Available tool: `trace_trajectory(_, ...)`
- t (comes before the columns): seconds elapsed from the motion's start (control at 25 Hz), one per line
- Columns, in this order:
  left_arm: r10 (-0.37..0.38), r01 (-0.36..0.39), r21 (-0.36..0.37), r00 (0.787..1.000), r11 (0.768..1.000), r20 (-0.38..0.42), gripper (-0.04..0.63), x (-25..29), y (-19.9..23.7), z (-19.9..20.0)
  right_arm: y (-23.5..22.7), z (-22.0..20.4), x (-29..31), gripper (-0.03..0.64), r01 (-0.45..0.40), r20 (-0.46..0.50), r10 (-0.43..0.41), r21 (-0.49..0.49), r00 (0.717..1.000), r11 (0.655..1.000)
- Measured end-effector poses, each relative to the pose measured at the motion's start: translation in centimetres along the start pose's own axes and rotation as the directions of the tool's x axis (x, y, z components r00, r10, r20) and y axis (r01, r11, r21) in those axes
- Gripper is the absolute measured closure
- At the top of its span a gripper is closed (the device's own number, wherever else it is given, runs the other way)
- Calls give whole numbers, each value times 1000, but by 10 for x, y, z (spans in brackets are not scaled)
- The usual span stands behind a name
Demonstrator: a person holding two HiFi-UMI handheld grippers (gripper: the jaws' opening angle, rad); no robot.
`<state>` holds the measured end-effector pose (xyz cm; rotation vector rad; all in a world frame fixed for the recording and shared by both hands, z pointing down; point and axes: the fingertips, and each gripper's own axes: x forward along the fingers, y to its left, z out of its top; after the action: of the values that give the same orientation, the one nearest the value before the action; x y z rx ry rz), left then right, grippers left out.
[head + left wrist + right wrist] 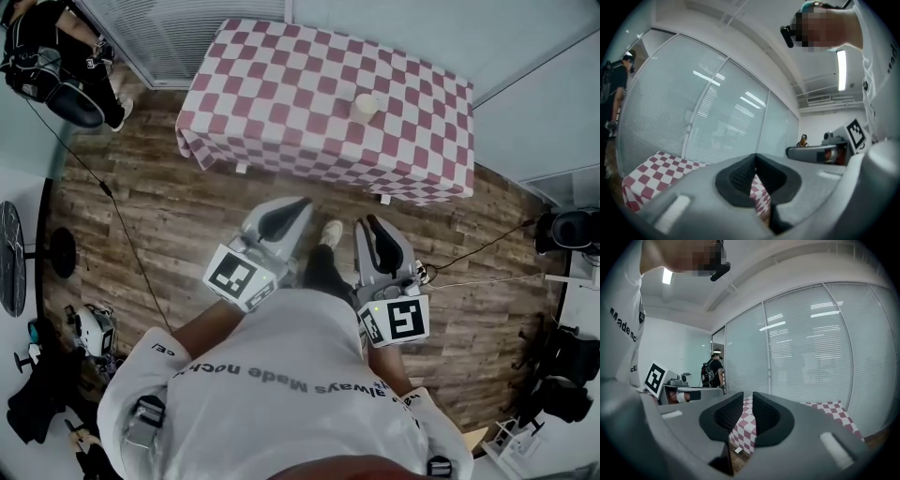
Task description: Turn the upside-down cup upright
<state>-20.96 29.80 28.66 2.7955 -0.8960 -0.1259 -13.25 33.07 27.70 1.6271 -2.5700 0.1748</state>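
A person in a white sweatshirt with dark lettering [281, 375] stands on the brown wood-plank floor [169, 216], facing a rectangular table draped in a red-and-white checked cloth [272, 103]. They hold a tool in each hand, both close in front of the body and short of the table's near edge.

The small pale cream cup [366, 106] stands on the checked cloth, in the right half of the table and nearer its far side, with nothing else on the table around it. From the head view it is too small to tell which way up it sits. It is well apart from both tools.

The grey left gripper with black ribbed pads [289, 211] points roughly level towards the table. In its own view, the left gripper [755, 164] has its jaws pressed together at the tips and grips nothing, and only the checked cloth [651, 168] shows beyond it.

The matching grey right gripper [373, 232] is beside it, each carrying a cube with black-and-white square markers. In its own view, the right gripper [747, 404] has its jaws drawn in to a thin slit and also holds nothing.

A second person in dark clothes with a backpack [712, 371] stands off by the glass wall with white blinds [811, 362].
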Motion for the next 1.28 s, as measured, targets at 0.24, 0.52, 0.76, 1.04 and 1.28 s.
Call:
trace_trajectory(0.24,12,-12,9,1000,1000,-6,591,40,14,-1,-38,-2,21,555,-11,1,11,16,1000,1000)
trace_trajectory(0.52,21,-21,22,1000,1000,-7,591,121,32,5,-116,8,53,555,-19,13,19,12,1000,1000)
trace_trajectory(0.76,29,-29,37,1000,999,1,591,194,39,15,-188,21,74,555,-25,22,25,10,999,1000)
trace_trajectory(1.04,34,-34,38,999,999,0,591,271,38,18,-266,30,88,555,-27,28,27,12,999,1000)
trace_trajectory(1.28,37,-37,41,999,998,0,591,317,40,12,-316,25,96,555,-19,24,19,18,1000,1000)
